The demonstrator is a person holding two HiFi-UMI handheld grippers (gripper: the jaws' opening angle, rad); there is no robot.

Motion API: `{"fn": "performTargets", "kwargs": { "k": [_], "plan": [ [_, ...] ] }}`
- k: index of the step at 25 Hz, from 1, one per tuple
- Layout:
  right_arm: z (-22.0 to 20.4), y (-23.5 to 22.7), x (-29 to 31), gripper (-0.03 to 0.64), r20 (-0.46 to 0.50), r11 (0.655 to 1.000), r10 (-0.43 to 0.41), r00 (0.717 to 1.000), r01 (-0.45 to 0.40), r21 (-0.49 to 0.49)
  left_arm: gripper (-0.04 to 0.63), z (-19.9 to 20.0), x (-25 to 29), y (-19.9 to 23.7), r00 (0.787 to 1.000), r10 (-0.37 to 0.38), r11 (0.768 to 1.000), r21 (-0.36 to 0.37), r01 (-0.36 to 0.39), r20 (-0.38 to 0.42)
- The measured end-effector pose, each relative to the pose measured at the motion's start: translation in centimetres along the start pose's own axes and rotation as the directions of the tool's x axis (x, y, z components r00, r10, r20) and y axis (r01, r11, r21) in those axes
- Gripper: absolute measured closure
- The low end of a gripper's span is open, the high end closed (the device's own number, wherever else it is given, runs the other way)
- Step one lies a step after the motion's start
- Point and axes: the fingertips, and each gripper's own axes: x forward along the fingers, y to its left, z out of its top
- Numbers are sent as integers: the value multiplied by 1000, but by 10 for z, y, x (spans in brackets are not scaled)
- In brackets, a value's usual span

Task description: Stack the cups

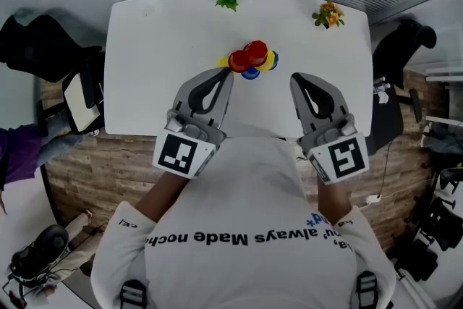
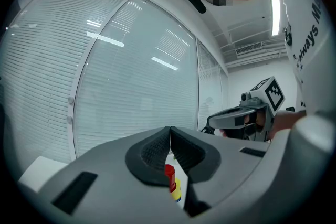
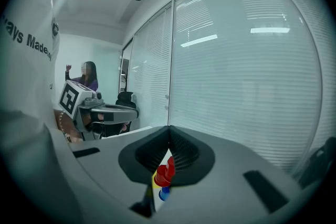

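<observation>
**Two shut grippers face a huddle of cups**

Left gripper (image 1: 225,74) and right gripper (image 1: 298,77) hold their jaws pressed together on nothing, over the white table's (image 1: 159,69) near edge. The cups (image 1: 249,58), red, yellow and blue, sit bunched mid-table, just beyond the left gripper's tip and farther, diagonally left, from the right one. Whether any are nested cannot be made out; the left gripper looks the nearer.

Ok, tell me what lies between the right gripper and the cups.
Head view: only bare table separates the right gripper from the cups.
</observation>
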Motion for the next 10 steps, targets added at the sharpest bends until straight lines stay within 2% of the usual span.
{"fn": "performTargets", "kwargs": {
  "k": [10],
  "plan": [
    [0, -1, -2, 611, 4, 1000, -1, 1000, 1, -3, 576, -2, -1, -2, 1000, -3, 1000, 4, 3, -7]
  ]
}}
